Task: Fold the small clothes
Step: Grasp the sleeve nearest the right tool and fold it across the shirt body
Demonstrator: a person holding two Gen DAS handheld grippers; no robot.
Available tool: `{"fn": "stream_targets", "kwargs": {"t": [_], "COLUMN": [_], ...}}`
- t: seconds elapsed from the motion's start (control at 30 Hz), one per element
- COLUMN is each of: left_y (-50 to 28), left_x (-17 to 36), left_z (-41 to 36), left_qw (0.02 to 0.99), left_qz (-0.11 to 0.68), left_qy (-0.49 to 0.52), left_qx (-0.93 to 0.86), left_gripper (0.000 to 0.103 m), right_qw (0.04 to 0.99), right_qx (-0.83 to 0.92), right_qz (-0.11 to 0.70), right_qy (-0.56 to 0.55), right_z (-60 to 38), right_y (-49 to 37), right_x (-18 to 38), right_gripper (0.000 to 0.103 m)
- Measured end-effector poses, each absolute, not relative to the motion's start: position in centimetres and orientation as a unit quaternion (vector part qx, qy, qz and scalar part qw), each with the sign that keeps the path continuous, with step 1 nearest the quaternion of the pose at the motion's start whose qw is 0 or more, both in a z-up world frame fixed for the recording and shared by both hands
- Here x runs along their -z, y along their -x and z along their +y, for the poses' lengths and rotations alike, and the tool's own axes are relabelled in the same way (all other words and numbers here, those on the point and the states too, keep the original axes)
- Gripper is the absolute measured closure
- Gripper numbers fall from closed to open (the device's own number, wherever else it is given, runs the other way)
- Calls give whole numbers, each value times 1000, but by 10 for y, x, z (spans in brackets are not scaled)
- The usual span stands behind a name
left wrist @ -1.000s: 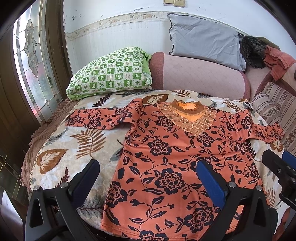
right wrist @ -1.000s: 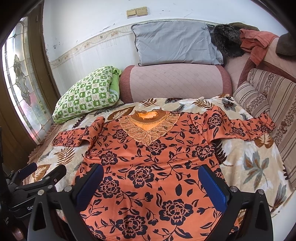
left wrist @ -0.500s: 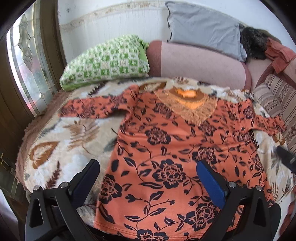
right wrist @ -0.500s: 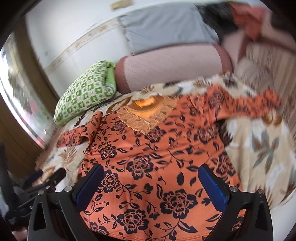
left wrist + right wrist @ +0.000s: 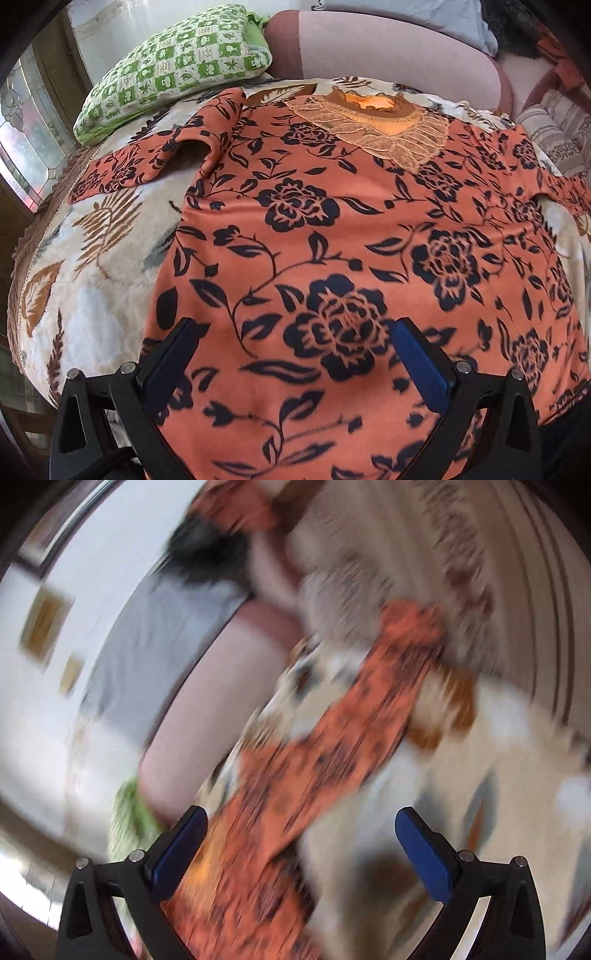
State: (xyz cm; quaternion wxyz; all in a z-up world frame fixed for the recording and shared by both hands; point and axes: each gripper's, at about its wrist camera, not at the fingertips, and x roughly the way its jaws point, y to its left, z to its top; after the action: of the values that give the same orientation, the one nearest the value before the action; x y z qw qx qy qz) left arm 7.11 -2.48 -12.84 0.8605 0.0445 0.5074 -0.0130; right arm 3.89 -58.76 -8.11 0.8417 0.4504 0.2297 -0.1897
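While the left gripper [image 5: 291, 350] hangs released, its 2 blue-padded fingers [image 5: 419, 360] spread wide over the lower front, the orange long-sleeved blouse with black flowers [image 5: 332, 229] lies flat, face up, on the cream leaf-patterned bedspread [image 5: 92, 266]. Its lace collar [image 5: 384, 123] points toward the pink bolster [image 5: 388, 48], and a green checked pillow [image 5: 173, 62] sits near the left sleeve. Likewise spread apart, the right gripper [image 5: 301, 840] appears in a badly blurred view above an orange sleeve [image 5: 354, 716].
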Motion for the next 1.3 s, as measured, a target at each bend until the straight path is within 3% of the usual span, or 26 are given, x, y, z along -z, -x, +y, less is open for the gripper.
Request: {"fn": "stream_targets", "kwargs": {"t": [0.07, 0.2, 0.4, 0.47, 0.5, 0.53, 0.63, 0.8, 0.97, 1.1, 1.2, 1.27, 1.3], "left_y": [-78, -90, -104, -105, -105, -104, -102, -97, -83, -74, -70, -69, -68], "left_x": [134, 138, 148, 153, 154, 155, 156, 149, 134, 126, 129, 132, 134], "left_z": [-22, -18, -12, -7, -3, 1, 12, 30, 49, 80, 105, 118, 123], "left_qw": [861, 867, 868, 864, 863, 864, 868, 876, 888, 893, 889, 883, 882], "left_qz": [507, 497, 496, 502, 504, 503, 496, 481, 456, 443, 443, 449, 450], "left_qy": [-39, -32, -42, -39, -35, -31, -19, 12, 37, 63, 93, 110, 116], "left_qx": [6, -3, -3, -10, -12, -15, -27, -34, -38, -56, -73, -79, -82], "left_gripper": [0, 0, 0, 0, 0, 0, 0, 0, 0, 0, 0, 0, 0], "right_qw": [841, 809, 768, 752, 748, 752, 798, 892, 945, 942, 927, 904, 885], "right_qx": [229, 292, 353, 367, 360, 350, 331, 218, 43, -68, -124, -151, -153], "right_qz": [226, 262, 290, 304, 306, 304, 300, 248, 203, 216, 272, 344, 396], "right_qy": [-435, -437, -448, -456, -465, -469, -404, -308, -252, -246, -229, -205, -190], "right_z": [-620, -669, -706, -718, -722, -723, -701, -604, -432, -297, -210, -167, -148], "right_y": [-53, -84, -120, -124, -125, -128, -138, -159, -193, -224, -258, -282, -292], "right_x": [82, 107, 138, 155, 159, 161, 132, 32, -42, -34, 13, 66, 103], "right_gripper": [2, 26, 26, 43, 77, 90, 97, 97, 97, 97, 92, 64, 22]}}
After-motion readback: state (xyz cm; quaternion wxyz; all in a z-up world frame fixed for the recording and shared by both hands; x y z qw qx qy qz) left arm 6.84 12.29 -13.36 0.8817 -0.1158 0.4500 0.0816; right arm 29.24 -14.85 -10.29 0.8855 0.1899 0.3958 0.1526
